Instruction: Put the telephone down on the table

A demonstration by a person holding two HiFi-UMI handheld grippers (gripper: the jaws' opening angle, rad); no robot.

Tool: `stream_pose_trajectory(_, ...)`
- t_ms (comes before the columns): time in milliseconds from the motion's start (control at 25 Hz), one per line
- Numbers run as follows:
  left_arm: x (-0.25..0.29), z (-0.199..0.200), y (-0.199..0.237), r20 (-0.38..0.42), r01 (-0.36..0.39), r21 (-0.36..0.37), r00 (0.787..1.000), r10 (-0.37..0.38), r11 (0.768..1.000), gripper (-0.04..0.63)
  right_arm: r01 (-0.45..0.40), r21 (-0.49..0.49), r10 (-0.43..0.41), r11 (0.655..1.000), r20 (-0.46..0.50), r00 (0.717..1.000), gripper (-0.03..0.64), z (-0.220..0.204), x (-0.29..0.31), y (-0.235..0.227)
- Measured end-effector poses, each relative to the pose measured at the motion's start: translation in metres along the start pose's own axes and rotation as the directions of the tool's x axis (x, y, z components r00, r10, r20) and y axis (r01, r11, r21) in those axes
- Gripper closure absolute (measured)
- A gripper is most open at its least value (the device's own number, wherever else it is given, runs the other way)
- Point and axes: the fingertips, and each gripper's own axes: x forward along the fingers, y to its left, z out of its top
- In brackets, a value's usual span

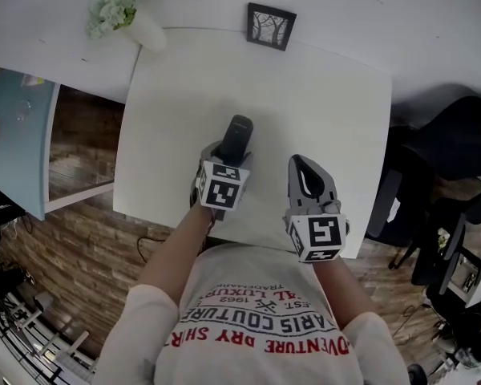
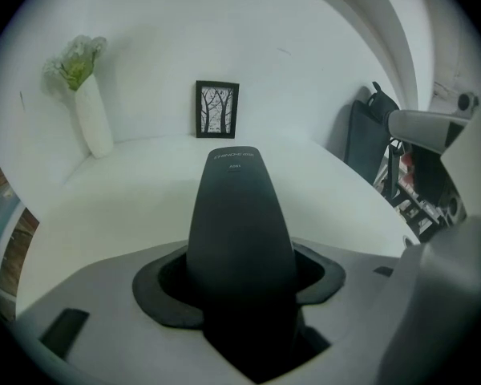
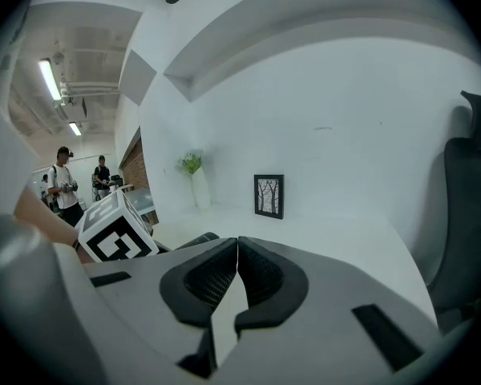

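Left fingers (image 2: 156, 297): clamped on the lower end of a black tapered plastic telephone handset (image 2: 239, 215), dark pads pressing on both of its sides. The handset stands out forward from the left gripper (image 2: 240, 283), with its narrow top end pointing toward the far wall.

Head view: the left gripper (image 1: 224, 165) is over the near-left part of the white square-topped surface (image 1: 321, 95). The handset (image 1: 236, 135) is held over that surface. Cannot tell whether it touches.

Right fingers (image 3: 202, 277): together, ribbed pads meeting at the tips, nothing between them. The right gripper (image 3: 237, 267) sits just beside the left one, near the front edge of the surface (image 1: 309, 184), apart from the handset.

Farther out on the surface:
- A small black-framed picture of bare trees (image 1: 271, 26) stands upright at the far edge, against the white wall. It is also seen straight ahead in the left gripper view (image 2: 216, 109).
- A white vase with pale green flowers (image 1: 136, 24) stands at the far-left corner.

Around the surface:
- A black chair (image 1: 457, 143) stands to the right.
- A pale blue tabletop (image 1: 16, 127) is to the left.
- Below is a brown wood-plank floor (image 1: 80, 247).

Right gripper view: two people (image 3: 64, 187) stand well off at the left, under ceiling strip lights (image 3: 52, 79)
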Motion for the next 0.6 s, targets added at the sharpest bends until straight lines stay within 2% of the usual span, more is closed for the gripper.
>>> stream_pose_trajectory(160, 0.005, -0.004, 0.000, -0.032, -0.025, 0.053, 0.999, 0.027, 0.998, 0.299, -0.009, 0.020, 0.010, 1.000, -0.006, 1.000, 0.592, 0.000, 0.000, 0.002)
stream_pose_trajectory(280, 0.011, -0.008, -0.002, -0.098, -0.033, 0.099, 0.994, 0.043, 0.994, 0.299, -0.005, 0.024, 0.006, 1.000, -0.014, 1.000, 0.592, -0.003, 0.001, 0.003)
stream_pose_trajectory(400, 0.015, -0.010, -0.003, -0.148, -0.003, 0.084, 0.989, 0.016, 0.996, 0.299, 0.003, 0.027, -0.003, 1.000, -0.017, 1.000, 0.592, -0.003, 0.004, 0.001)
stream_pose_trajectory(600, 0.015, -0.010, -0.002, -0.161, 0.020, 0.072, 0.987, -0.008, 0.997, 0.299, 0.005, 0.026, -0.005, 1.000, -0.021, 1.000, 0.592, -0.003, 0.006, 0.000)
